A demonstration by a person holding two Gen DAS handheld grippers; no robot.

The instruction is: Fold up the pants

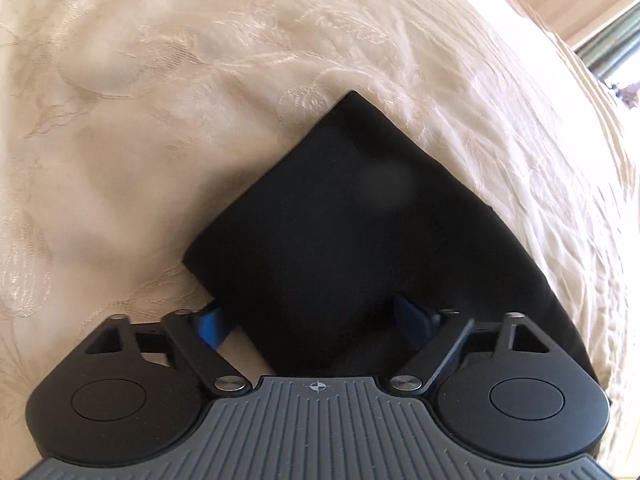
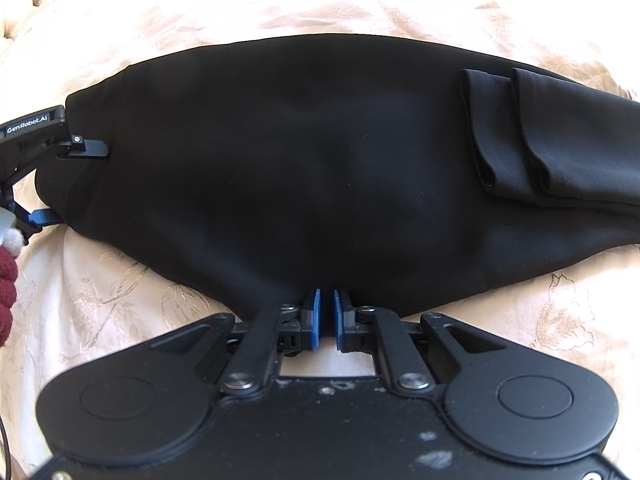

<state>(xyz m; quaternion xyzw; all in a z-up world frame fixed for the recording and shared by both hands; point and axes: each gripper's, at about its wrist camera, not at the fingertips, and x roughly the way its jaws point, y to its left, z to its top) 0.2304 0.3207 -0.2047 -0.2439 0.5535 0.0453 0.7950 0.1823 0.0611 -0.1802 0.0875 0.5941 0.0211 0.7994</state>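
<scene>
The left tool [image 1: 316, 316] points steeply down at the black pants [image 1: 352, 240], its two blue fingers [image 1: 210, 322] spread wide apart. One finger sits off the cloth's edge over the cream bedspread [image 1: 160, 120], the other over the black fabric; neither pad presses on the cloth. From the right wrist view the same left tool [image 2: 76, 184] shows at the far left end of the pants [image 2: 300, 168], one finger above the folded end and one blue finger low beside it, with a dark red knitted sleeve [image 2: 6, 280] behind it.

The right tool [image 2: 327, 312] also points steeply down, at the near edge of the pants around their middle. Its blue pads [image 2: 314, 316] stand nearly together with only a thin slit between them. The black edge meets their tips, but whether cloth is pinched in that slit cannot be told.

The pants lie flat across a bed covered by the patterned cream bedspread [image 2: 540, 300], folded lengthwise into a long dark band. Toward their right end, two hemmed leg ends [image 2: 508, 132] lie doubled back on top of the band, side by side.

No containers show in either view.
</scene>
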